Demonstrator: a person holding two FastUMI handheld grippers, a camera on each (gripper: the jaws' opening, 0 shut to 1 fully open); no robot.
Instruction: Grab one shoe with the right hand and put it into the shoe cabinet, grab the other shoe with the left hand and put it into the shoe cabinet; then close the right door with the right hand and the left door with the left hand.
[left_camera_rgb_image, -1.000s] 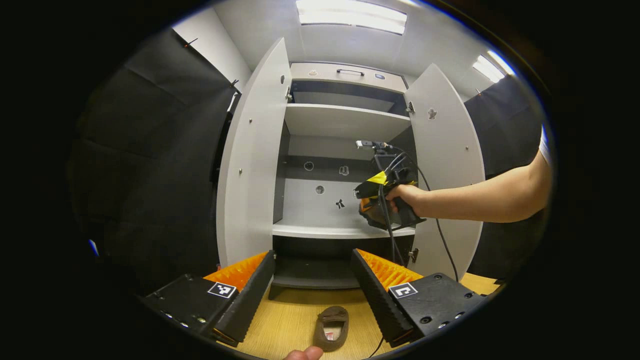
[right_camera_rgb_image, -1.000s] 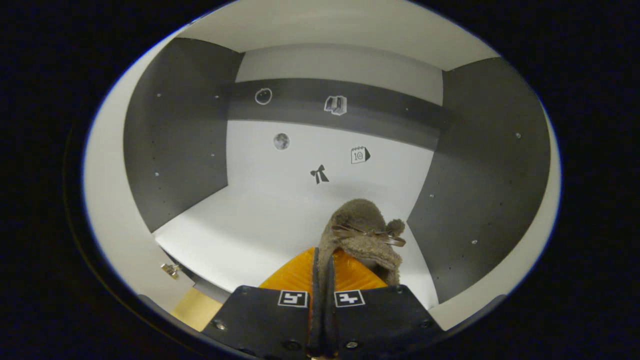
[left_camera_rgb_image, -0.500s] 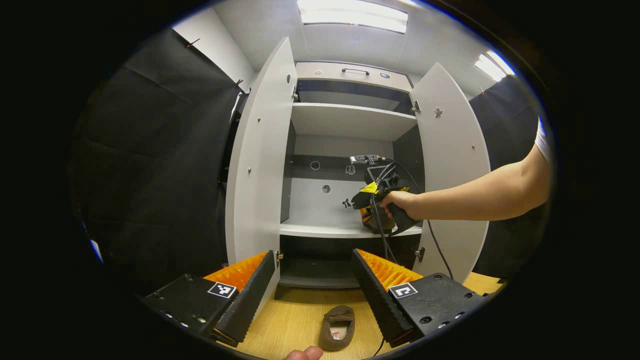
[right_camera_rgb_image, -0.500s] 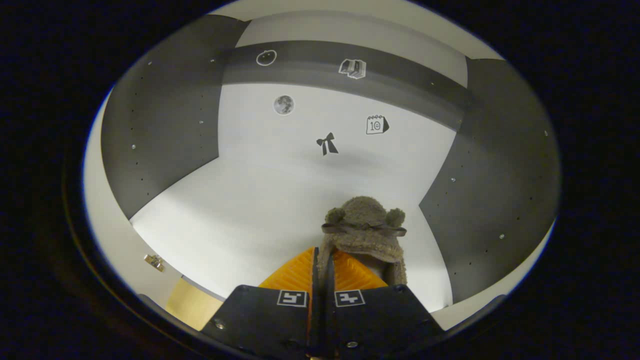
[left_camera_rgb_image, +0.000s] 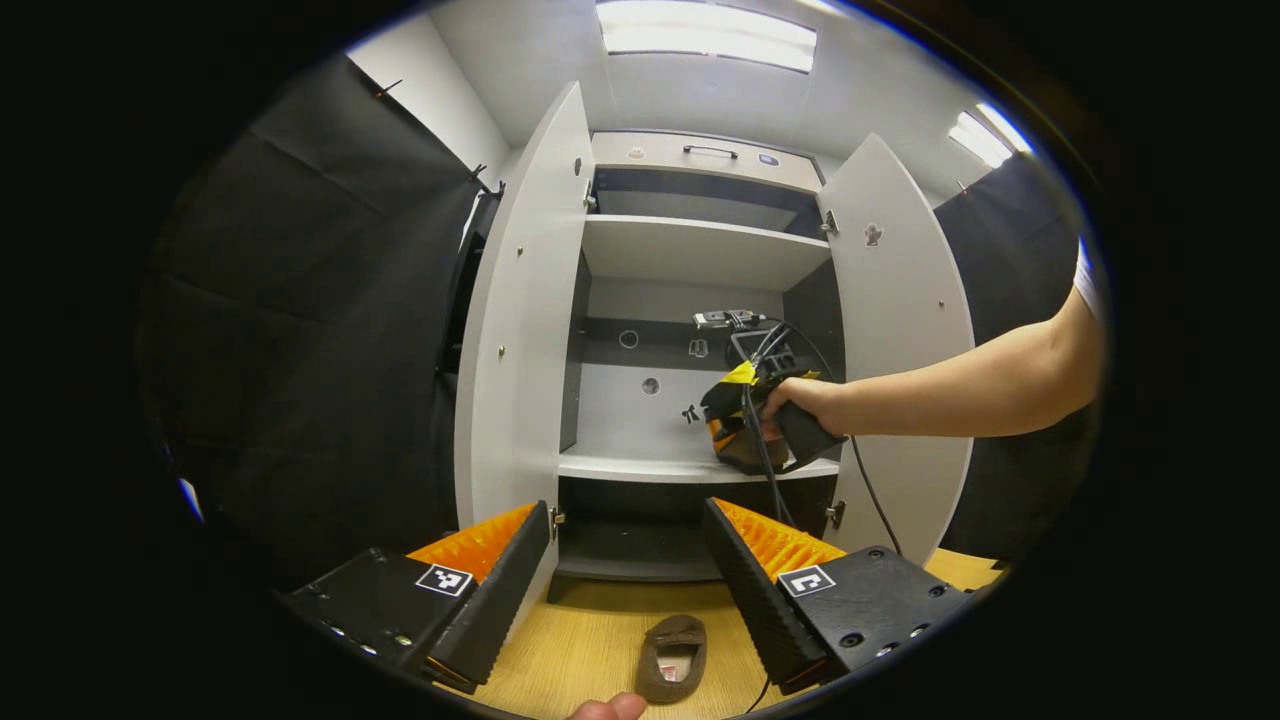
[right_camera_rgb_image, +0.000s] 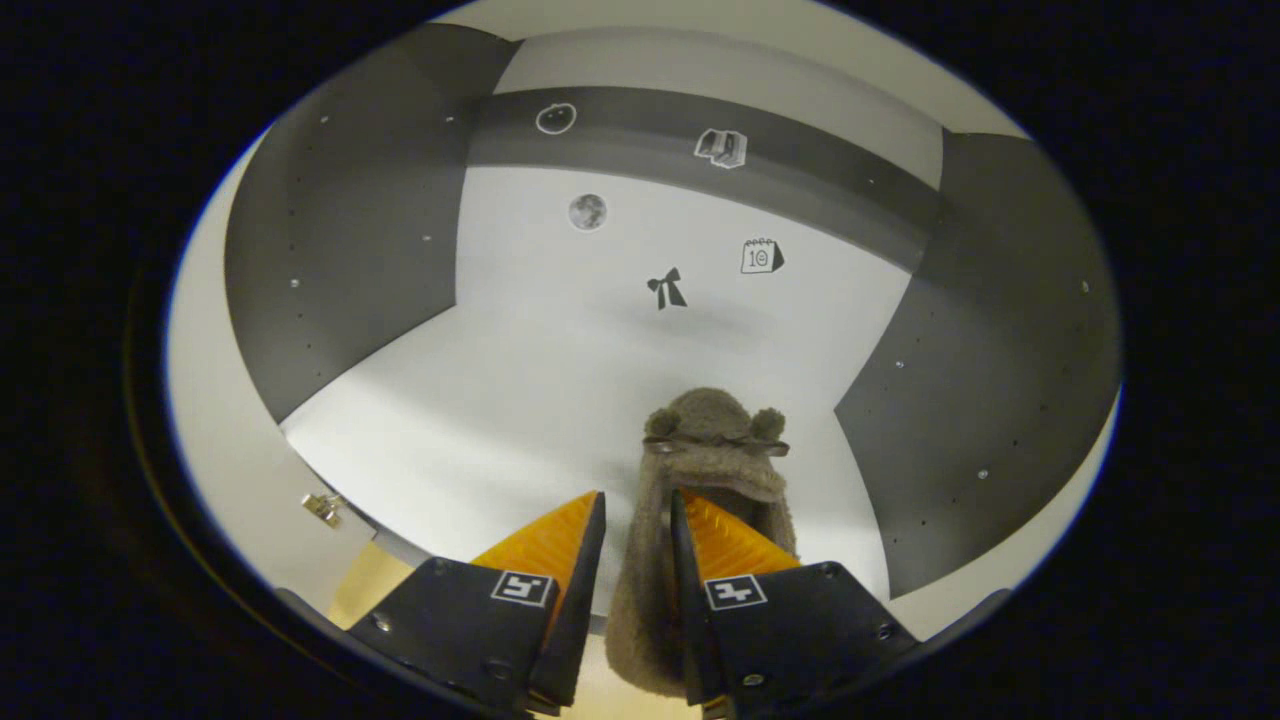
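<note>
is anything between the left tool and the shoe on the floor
Nothing visible. The shoe lies on bare wood floor just ahead of the open left tool, in line with the gap between its fingers. The right tool is higher up, at the cabinet shelf.

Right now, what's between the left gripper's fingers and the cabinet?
In the left gripper view, the second shoe lies on the wood floor between the open left gripper and the cabinet.
</note>
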